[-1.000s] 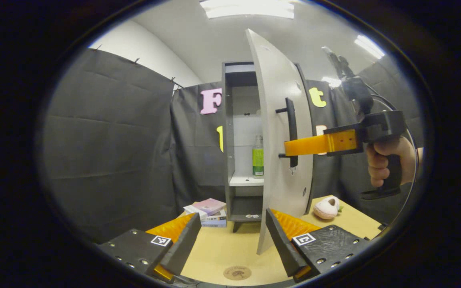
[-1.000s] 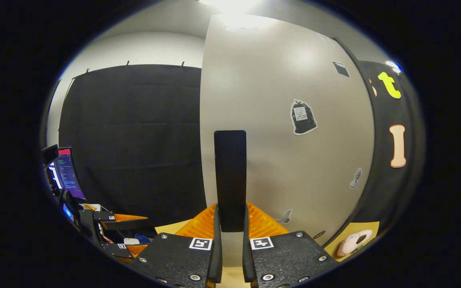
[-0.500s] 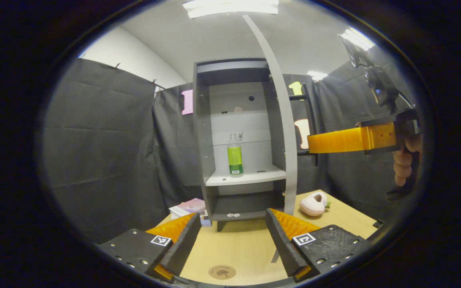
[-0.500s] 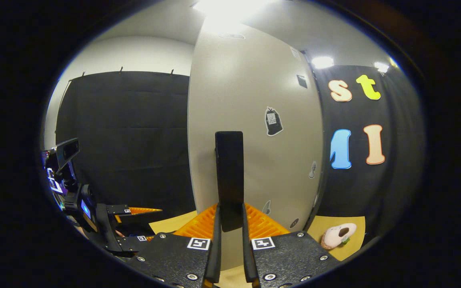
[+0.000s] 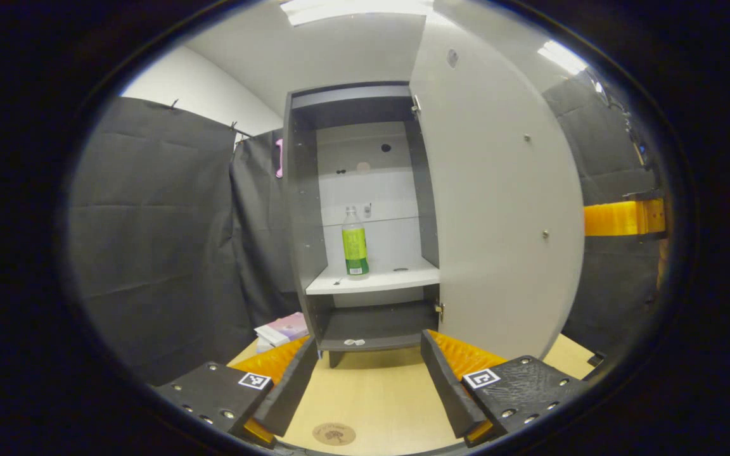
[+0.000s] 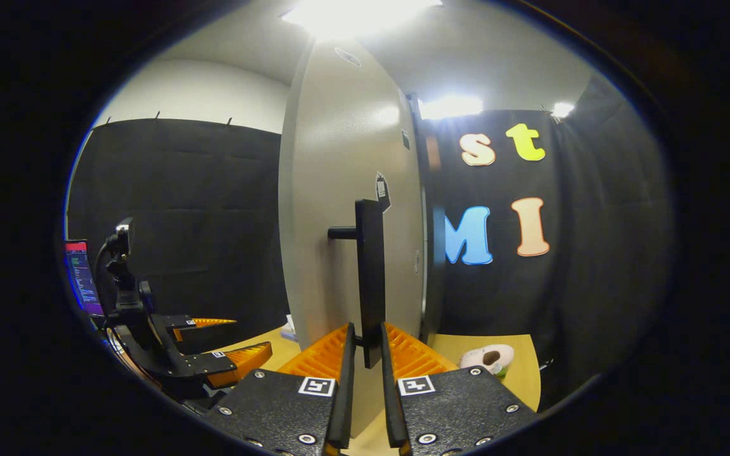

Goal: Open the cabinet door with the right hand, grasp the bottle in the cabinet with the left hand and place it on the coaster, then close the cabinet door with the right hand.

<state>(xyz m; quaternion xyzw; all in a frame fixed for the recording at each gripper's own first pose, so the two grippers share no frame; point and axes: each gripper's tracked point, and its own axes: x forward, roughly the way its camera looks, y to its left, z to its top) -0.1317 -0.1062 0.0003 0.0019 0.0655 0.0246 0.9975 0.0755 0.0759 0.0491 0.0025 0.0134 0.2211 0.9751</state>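
Swung wider since the earlier frames, the cabinet door (image 5: 498, 209) now shows its inner face ahead and to the right of the left hand-held gripper (image 5: 365, 383), where a second ago that view caught its outer face and then its thin edge. The cabinet (image 5: 301, 209) stands open straight ahead of that gripper, its shelves exposed.

The right hand-held gripper (image 6: 365, 345) is closed narrowly on the black door handle (image 6: 370, 272), both fingers pressing the bar's lower end; in the left gripper view one orange finger of it pokes past the door's far edge (image 5: 621, 217). So the opening step looks all but finished.

The bottle (image 5: 354, 244), clear with a green label, stands upright on the white middle shelf (image 5: 397, 278), well ahead of the left hand-held gripper and slightly left of its centre line. That gripper hangs wide open and empty over the table (image 5: 371, 392).

The coaster (image 5: 334, 434), a small brown disc, lies on the table just below and between the left gripper's fingers.

Next, by my reading, the left gripper must travel forward and up into the cabinet, line its open fingers around the bottle's body, and close, while the right keeps the door out of the way.
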